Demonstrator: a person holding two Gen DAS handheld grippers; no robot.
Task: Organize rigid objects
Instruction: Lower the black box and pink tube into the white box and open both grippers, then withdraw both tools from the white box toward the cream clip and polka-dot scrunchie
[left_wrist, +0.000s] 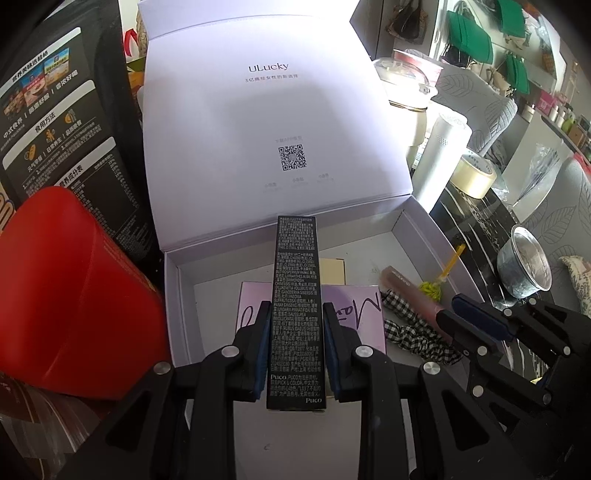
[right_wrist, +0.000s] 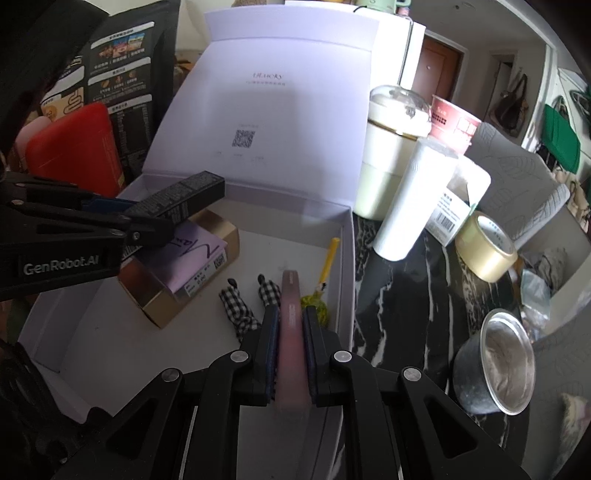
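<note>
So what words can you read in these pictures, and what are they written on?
"ULucky": inside the white box lid, above a QR code.
"Puco": bottom of the black carton held in the left gripper.
"GenRobot.AI": side of the left gripper, in the right wrist view.
"0.00": price sticker on the purple box.
Too small to read: carton's fine print, black bag, red cup.

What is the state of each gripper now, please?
Left gripper: shut on the black Puco carton.
Right gripper: shut on the pink tube.
</note>
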